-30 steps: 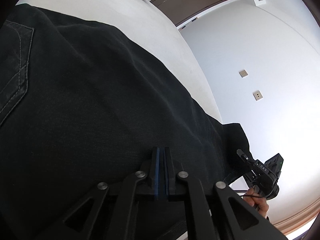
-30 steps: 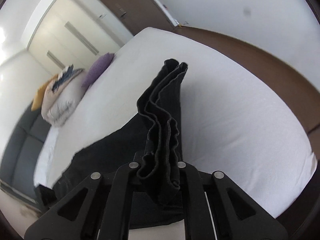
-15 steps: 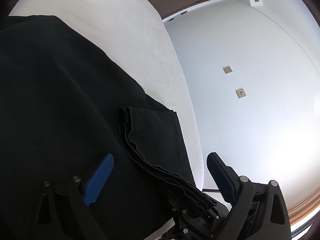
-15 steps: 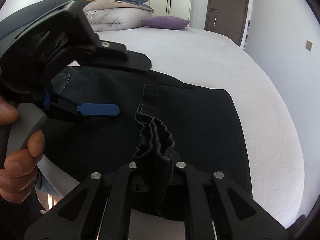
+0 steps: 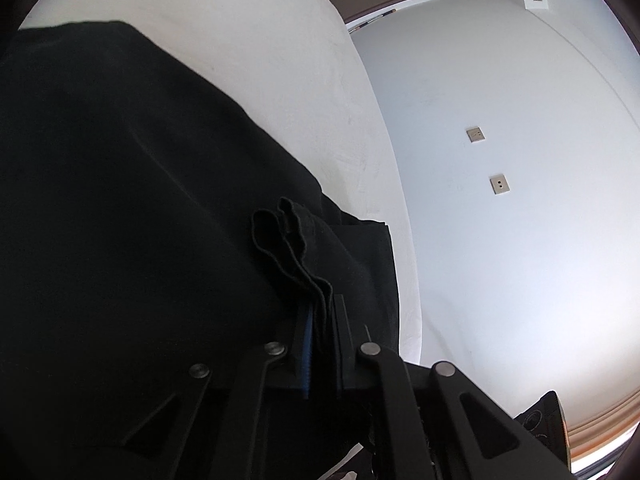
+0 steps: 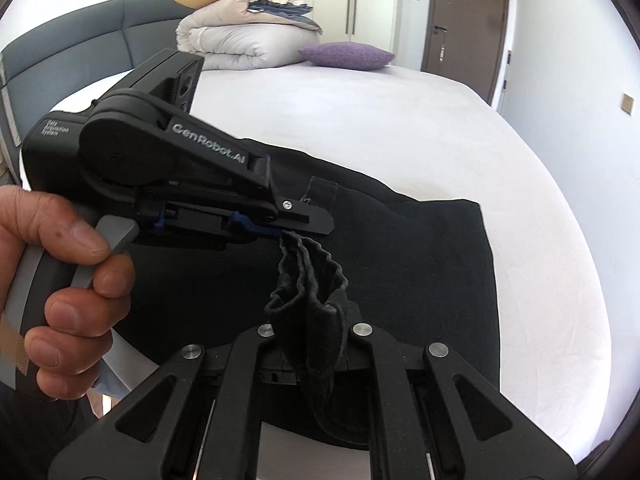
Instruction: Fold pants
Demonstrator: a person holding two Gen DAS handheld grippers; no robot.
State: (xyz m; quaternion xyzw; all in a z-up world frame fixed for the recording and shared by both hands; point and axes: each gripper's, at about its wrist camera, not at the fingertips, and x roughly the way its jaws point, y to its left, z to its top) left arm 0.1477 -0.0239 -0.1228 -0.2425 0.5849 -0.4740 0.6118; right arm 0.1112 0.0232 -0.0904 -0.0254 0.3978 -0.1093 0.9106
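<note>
The bed (image 6: 460, 128) carries our black pants (image 6: 420, 264), spread flat with the gathered hems lifted above them. They look soft, floppy and fairly heavy, so we judge stacked edges the best hold. Our left gripper (image 6: 298, 232) has just been closing and now pinches that bunch; our right gripper (image 6: 316, 344) is clamped on the same bunch lower down.

You can read "GenRobot.AI" on the left gripper (image 6: 298, 226) arm, and "Data Acquisition System" in small print on its housing.
</note>
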